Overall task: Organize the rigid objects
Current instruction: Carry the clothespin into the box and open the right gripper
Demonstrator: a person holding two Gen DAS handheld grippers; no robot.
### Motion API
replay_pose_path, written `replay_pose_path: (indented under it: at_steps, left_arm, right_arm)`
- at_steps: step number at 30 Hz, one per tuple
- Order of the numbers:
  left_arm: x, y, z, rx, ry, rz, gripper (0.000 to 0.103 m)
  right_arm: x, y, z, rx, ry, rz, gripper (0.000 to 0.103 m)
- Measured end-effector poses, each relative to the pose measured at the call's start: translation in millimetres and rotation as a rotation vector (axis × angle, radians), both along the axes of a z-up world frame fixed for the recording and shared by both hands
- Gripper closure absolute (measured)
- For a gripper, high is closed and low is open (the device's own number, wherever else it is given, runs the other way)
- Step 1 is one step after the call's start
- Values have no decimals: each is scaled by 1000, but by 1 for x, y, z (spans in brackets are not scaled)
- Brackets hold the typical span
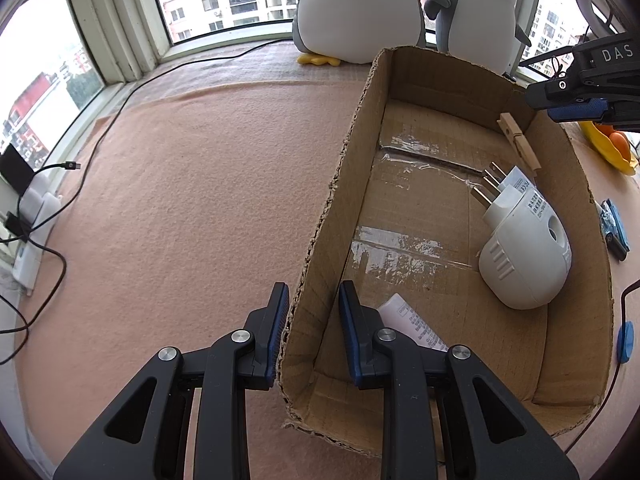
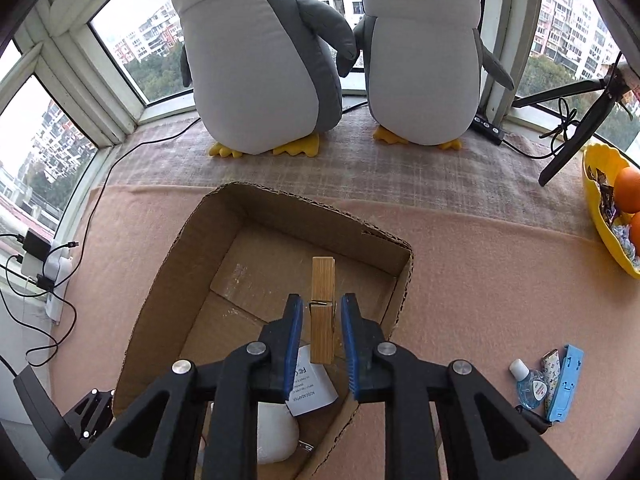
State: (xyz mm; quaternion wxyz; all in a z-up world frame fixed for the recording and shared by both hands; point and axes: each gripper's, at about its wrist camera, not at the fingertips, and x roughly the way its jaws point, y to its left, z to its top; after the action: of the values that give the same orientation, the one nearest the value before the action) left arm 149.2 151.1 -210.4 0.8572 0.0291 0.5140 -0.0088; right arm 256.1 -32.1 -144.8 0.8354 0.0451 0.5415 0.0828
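Two grippers: left fingers [image 1: 313, 326] seemingly clamp cardboard box [image 1: 352, 128] wall, right fingers [image 2: 320, 344] apart around clothespin [image 2: 322, 308].

Rough corrugated cardboard box [image 1: 440, 208] with glossy tape; wooden clothespin [image 2: 322, 312]; smooth white plastic adapter [image 1: 524, 256]; fuzzy pink cloth [image 1: 192, 184].

This looks like a home, high in an apartment block: a curved bay window [image 2: 120, 92] gives onto residential towers and treetops. Before the window, two plush penguins [image 2: 256, 60] stand on a ledge spread with a pink blanket [image 1: 192, 200] (a plaid cloth lies nearer the glass). Right of the penguins sits a yellow fruit bowl [image 2: 600, 208] with oranges; left of them, what seems a power strip [image 2: 56, 276] with chargers.
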Motion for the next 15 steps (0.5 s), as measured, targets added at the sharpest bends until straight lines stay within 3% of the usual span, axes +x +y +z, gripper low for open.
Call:
replay_pose_path:
  at_steps: [6,15]
  left_arm:
    - [1,0,0,2,-1,-1,80]
    - [2,2,0,-3,6,-6,80]
  right_arm:
    - [-10,-5,19,4,-39,3,72]
    - [-47,-39,70,36,-114,-25,72]
